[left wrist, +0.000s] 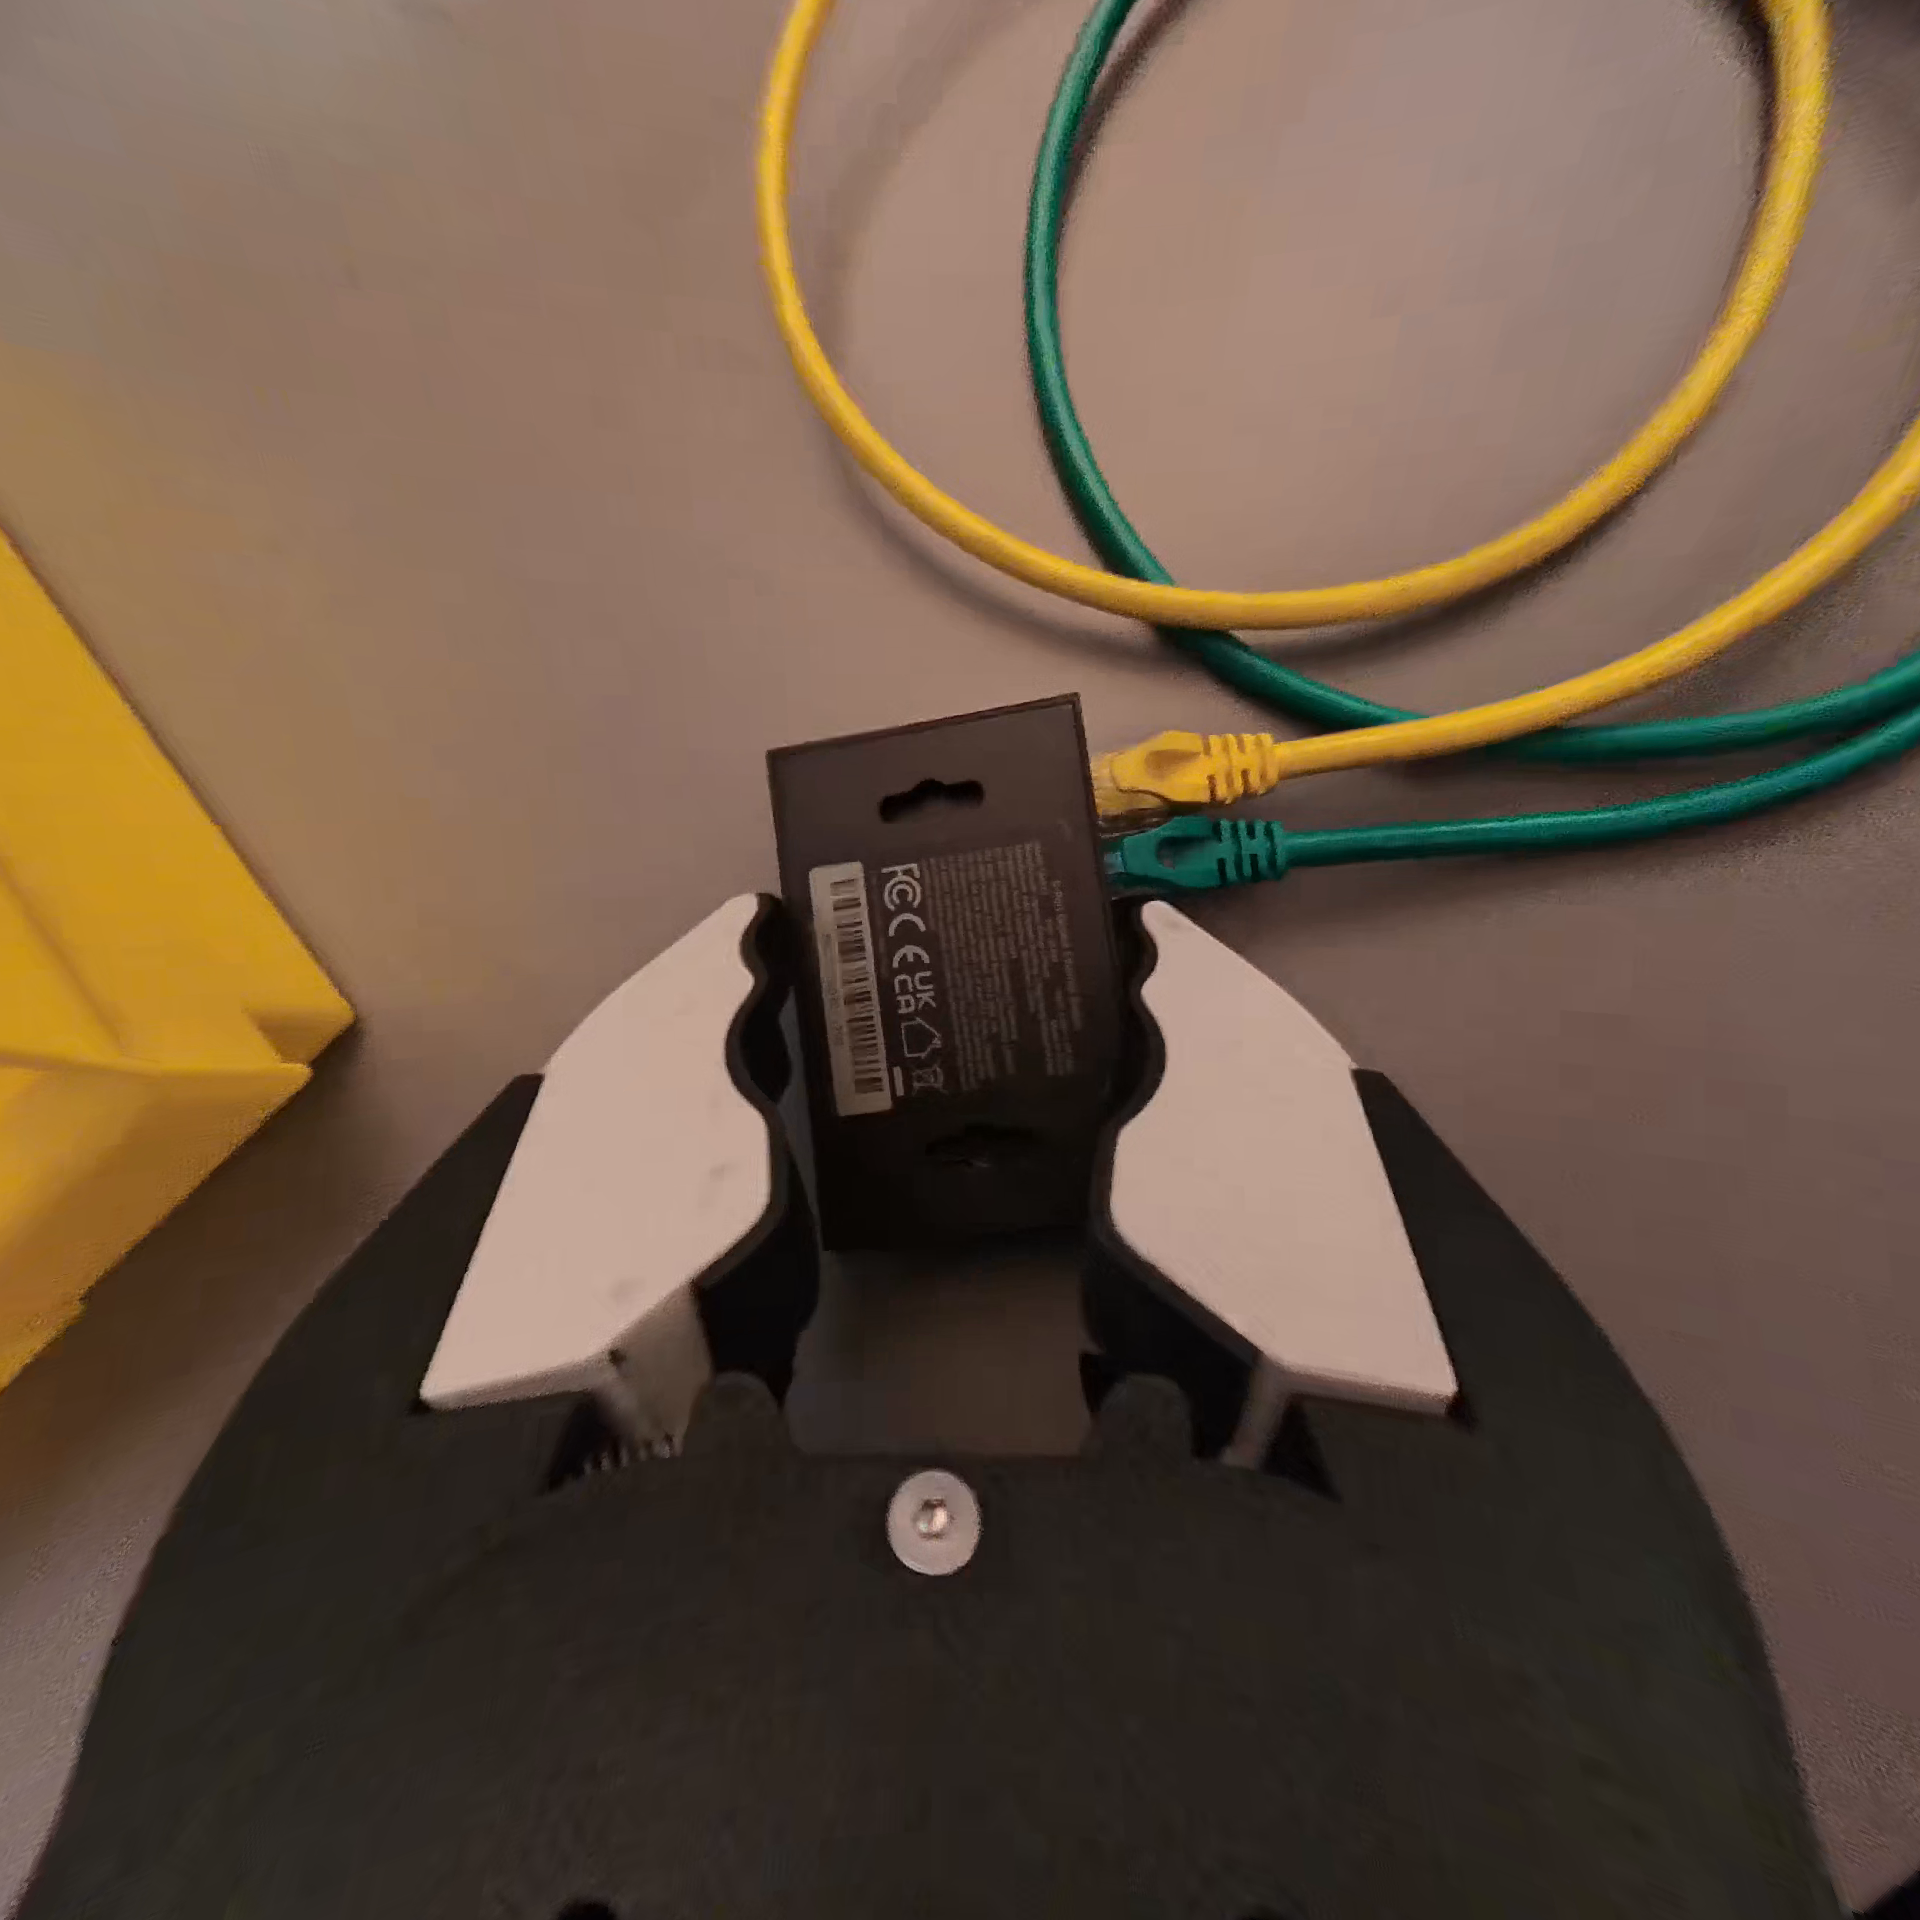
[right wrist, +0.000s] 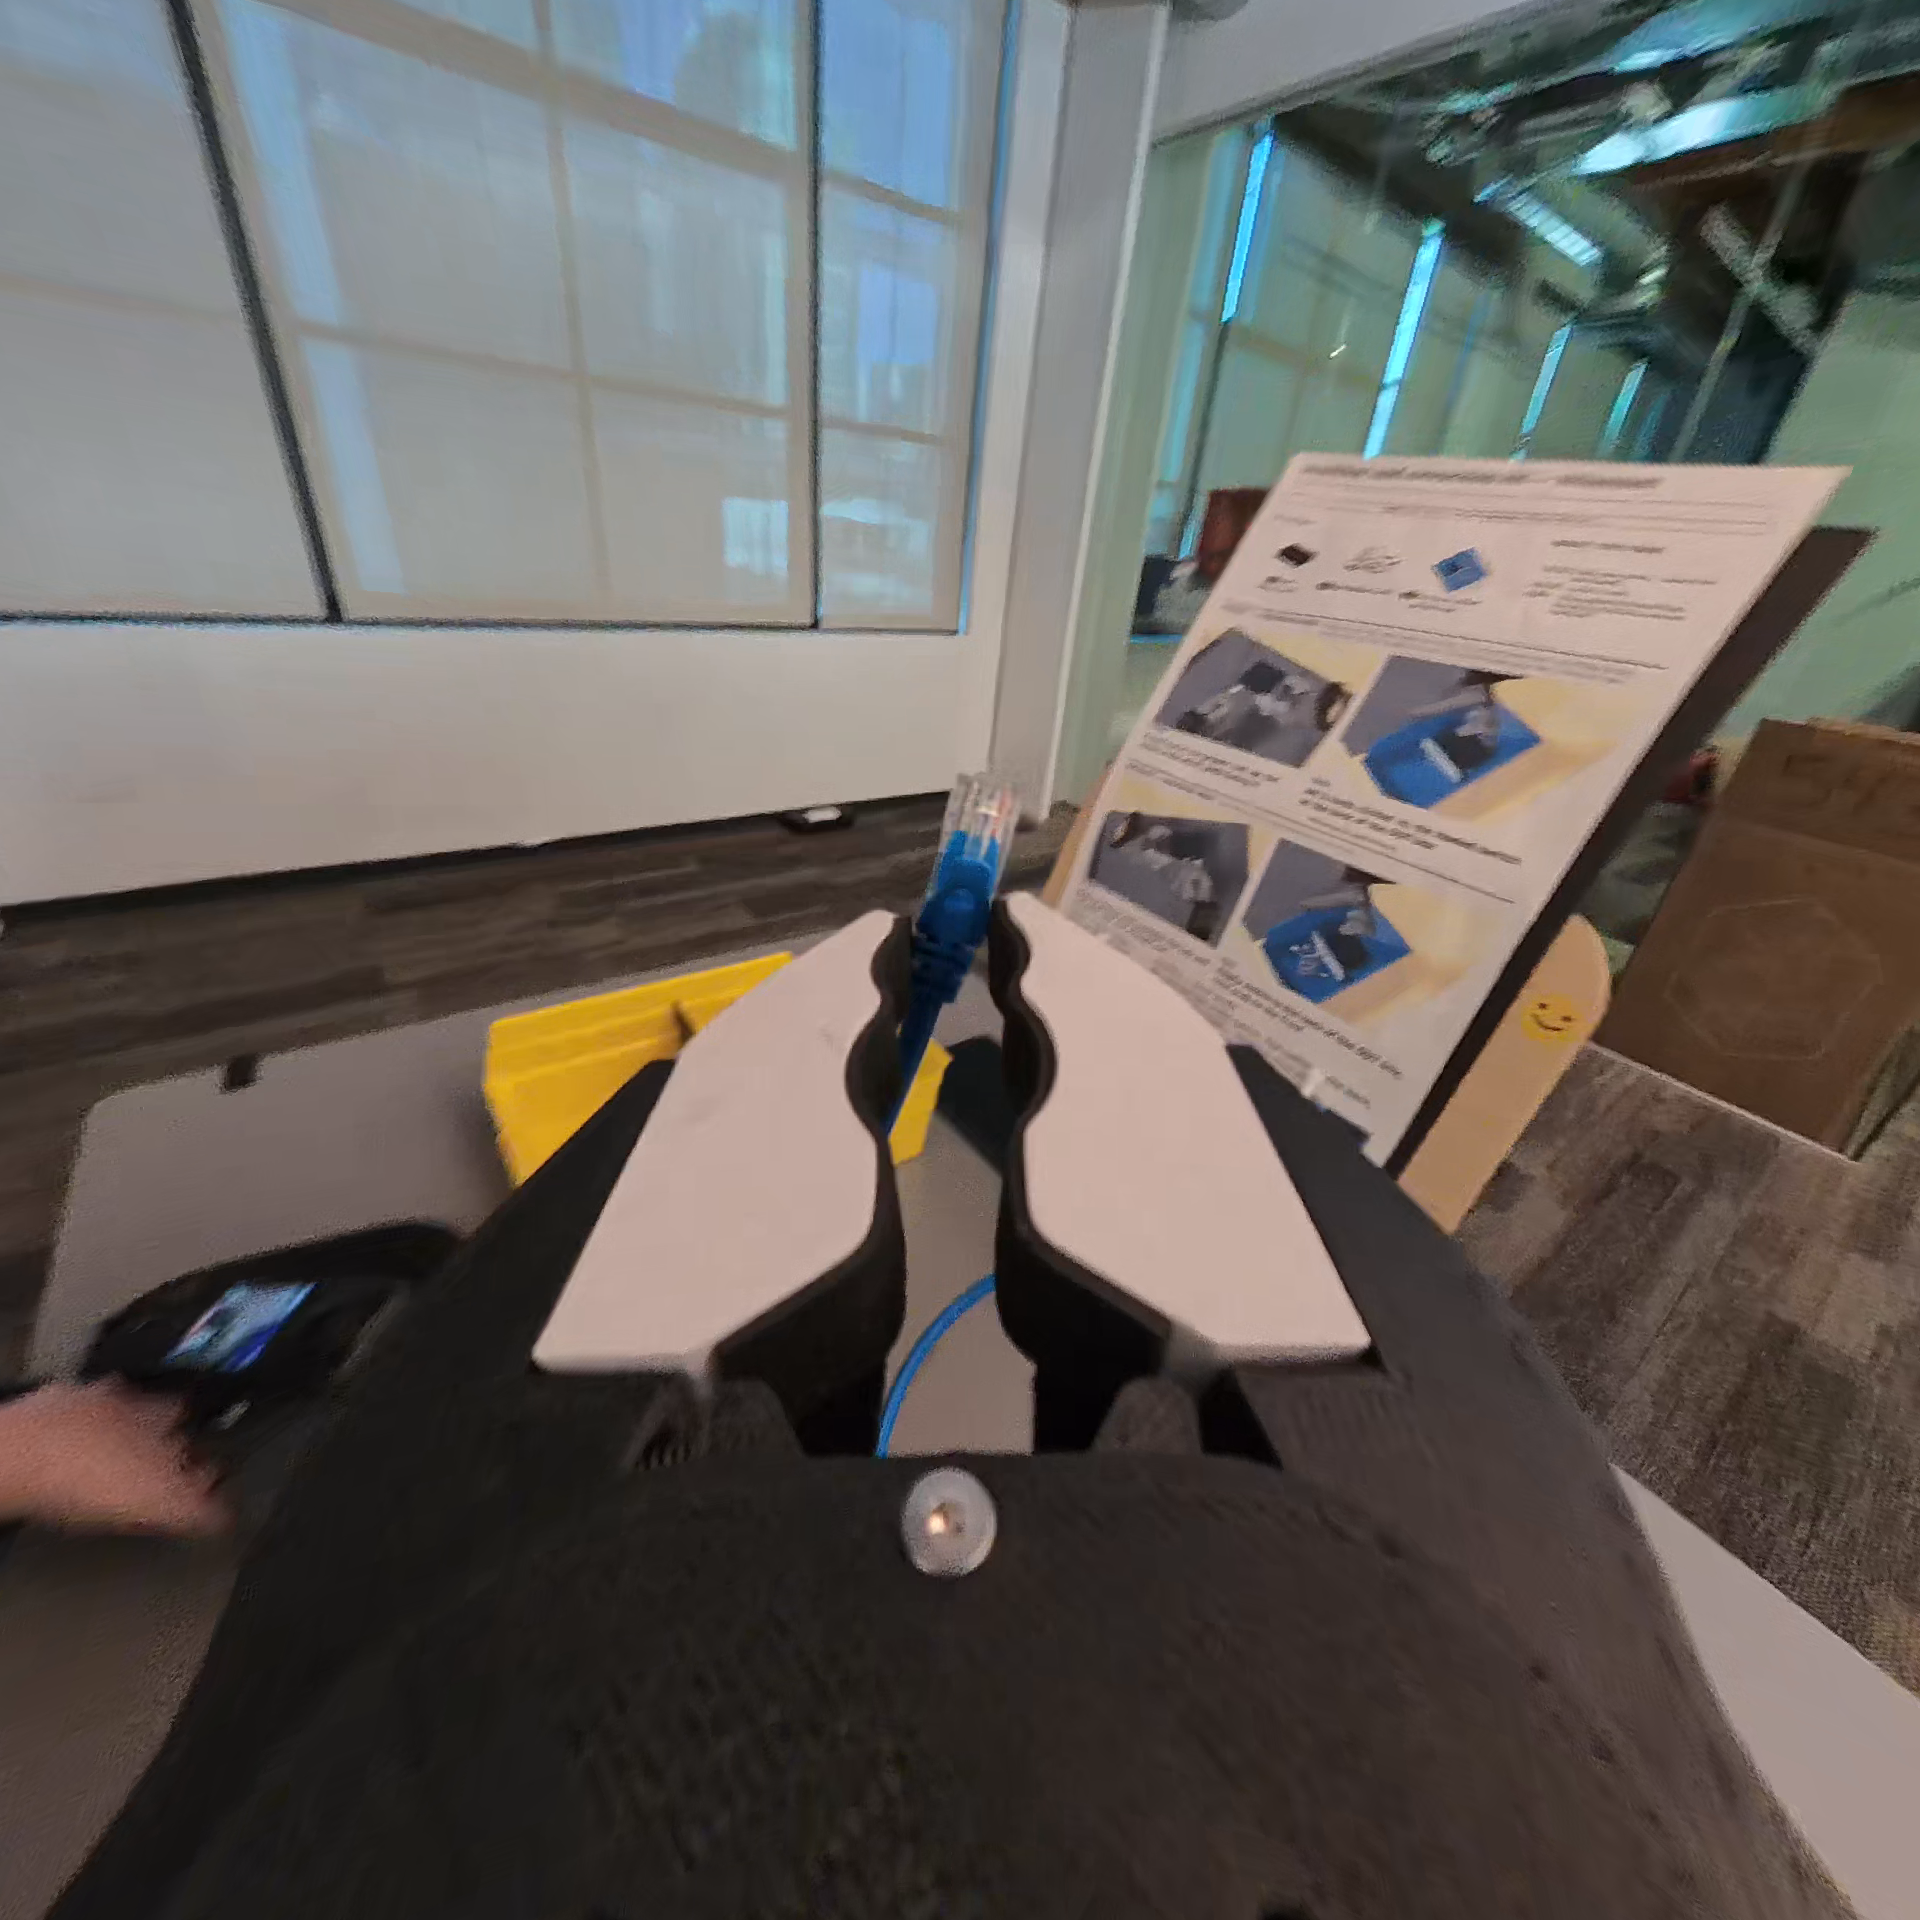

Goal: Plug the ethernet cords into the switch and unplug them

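Left gripper (left wrist: 948,914) is closed on the black switch (left wrist: 940,935), its white fingers (left wrist: 644,1132) pressing the two long sides of the housing; the switch is turned underside up, with a barcode sticker and printed markings facing the camera, and held over the grey tabletop (left wrist: 468,468); two cords are seated side by side in its right-hand face, the yellow ethernet cord (left wrist: 1184,771) above and the green ethernet cord (left wrist: 1195,852) just below it, touching; both cords run off to the right and loop back across the far part of the tabletop, the yellow loop lying outside the green one; a yellow bin (left wrist: 125,935) sits at the left edge. Right gripper (right wrist: 943,925) is raised and tilted upward, its jaws nearly together and clamped on the blue ethernet cord (right wrist: 951,925) just behind the clear plug, which points up past the fingertips; the blue cable hangs down between the jaws; beyond it stand the yellow bin, a propped instruction sheet (right wrist: 1403,769) and large windows (right wrist: 520,312).
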A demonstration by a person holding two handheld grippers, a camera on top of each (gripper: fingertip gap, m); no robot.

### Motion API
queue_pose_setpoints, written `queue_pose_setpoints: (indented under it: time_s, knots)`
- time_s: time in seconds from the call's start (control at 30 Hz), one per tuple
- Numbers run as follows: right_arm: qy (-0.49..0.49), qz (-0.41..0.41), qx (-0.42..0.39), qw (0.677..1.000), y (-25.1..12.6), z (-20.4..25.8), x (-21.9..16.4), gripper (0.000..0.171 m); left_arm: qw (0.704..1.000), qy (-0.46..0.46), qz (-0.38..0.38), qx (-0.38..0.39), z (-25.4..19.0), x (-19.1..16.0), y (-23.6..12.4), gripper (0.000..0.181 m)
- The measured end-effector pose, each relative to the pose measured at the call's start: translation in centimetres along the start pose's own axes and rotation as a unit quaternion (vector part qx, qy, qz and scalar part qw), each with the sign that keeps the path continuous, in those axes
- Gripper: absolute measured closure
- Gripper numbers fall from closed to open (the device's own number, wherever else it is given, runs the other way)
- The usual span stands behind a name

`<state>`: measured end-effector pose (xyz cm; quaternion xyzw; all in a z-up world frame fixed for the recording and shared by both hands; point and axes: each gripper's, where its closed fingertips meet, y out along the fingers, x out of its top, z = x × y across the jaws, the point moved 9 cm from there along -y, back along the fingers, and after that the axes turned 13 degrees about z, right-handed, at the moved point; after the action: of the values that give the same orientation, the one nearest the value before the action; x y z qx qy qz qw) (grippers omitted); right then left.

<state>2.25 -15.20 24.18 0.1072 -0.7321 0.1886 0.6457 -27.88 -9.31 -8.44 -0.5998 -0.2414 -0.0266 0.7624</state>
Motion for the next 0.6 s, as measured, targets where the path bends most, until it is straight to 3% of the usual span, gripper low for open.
queue_pose_setpoints:
  time_s: [0.1, 0.23, 0.3, 0.4, 0.5, 0.6]
  knots:
    - [-0.038, 0.05, 0.049, 0.997, -0.9, 2.3, -0.9, 0.155, 0.999, -0.021, -0.035, 0.004, 1.5, 0.0, -1.0, 0.117]
    - [-0.124, 0.137, 0.067, 0.981, -0.4, 5.9, -6.3, 0.156, 0.982, -0.038, -0.17, -0.075, 3.7, 1.5, -6.7, 0.103]
    - [-0.147, 0.146, 0.13, 0.97, 0.2, 8.1, -9.0, 0.156, 0.95, -0.016, -0.267, -0.164, 3.9, 3.4, -10.5, 0.107]
    - [-0.133, 0.149, 0.187, 0.962, 1.5, 10.2, -11.3, 0.155, 0.871, 0.04, -0.378, -0.31, 3.0, 7.0, -14.7, 0.115]
    - [-0.133, 0.15, 0.214, 0.956, 2.4, 11.4, -12.4, 0.156, 0.828, 0.053, -0.383, -0.406, 2.3, 10.3, -15.0, 0.119]
    - [-0.159, 0.178, 0.181, 0.954, 2.9, 11.9, -13.1, 0.156, 0.804, 0.04, -0.355, -0.474, 1.6, 11.7, -14.2, 0.135]
